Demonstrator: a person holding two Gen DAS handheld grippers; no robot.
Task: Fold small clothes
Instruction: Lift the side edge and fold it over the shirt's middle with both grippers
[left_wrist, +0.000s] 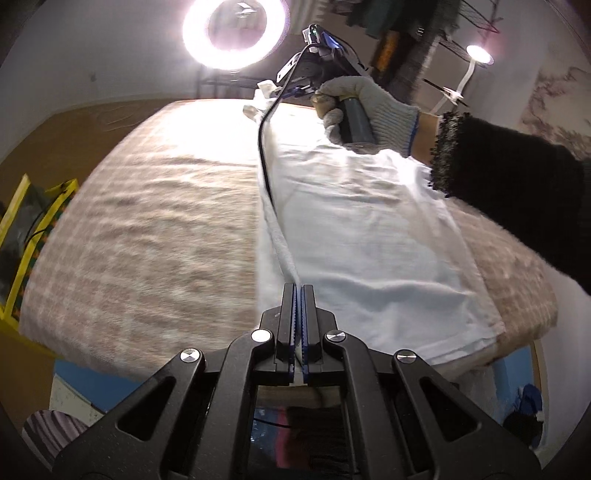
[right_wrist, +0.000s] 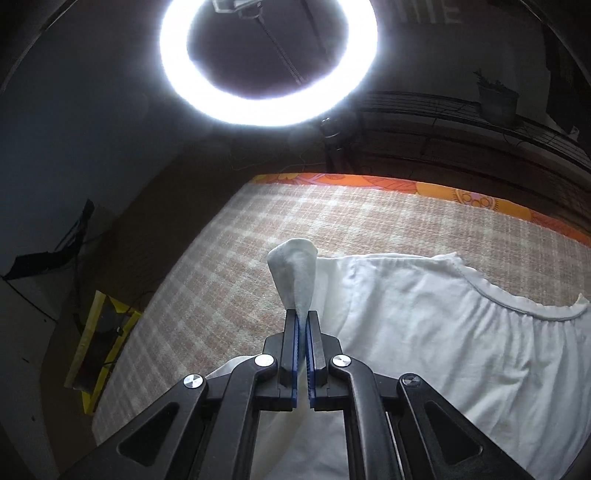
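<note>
A white garment (left_wrist: 369, 229) lies on the checked beige blanket (left_wrist: 147, 229). My left gripper (left_wrist: 299, 286) is shut on the garment's near left edge, and a taut ridge of cloth runs away from its tips. At the far end a gloved hand (left_wrist: 354, 107) holds my right gripper, whose tips are hidden behind the hand. In the right wrist view my right gripper (right_wrist: 303, 314) is shut on a bunched corner of the white garment (right_wrist: 461, 332), which sticks up above its tips. The neckline (right_wrist: 524, 299) shows at the right.
A bright ring light (left_wrist: 234, 31) stands beyond the blanket's far edge, also the ring light (right_wrist: 267, 59) close overhead. A yellow-framed object (left_wrist: 29, 236) sits on the floor to the left. An orange patterned cloth (right_wrist: 424, 188) borders the far edge. A black sleeve (left_wrist: 517, 192) crosses the right side.
</note>
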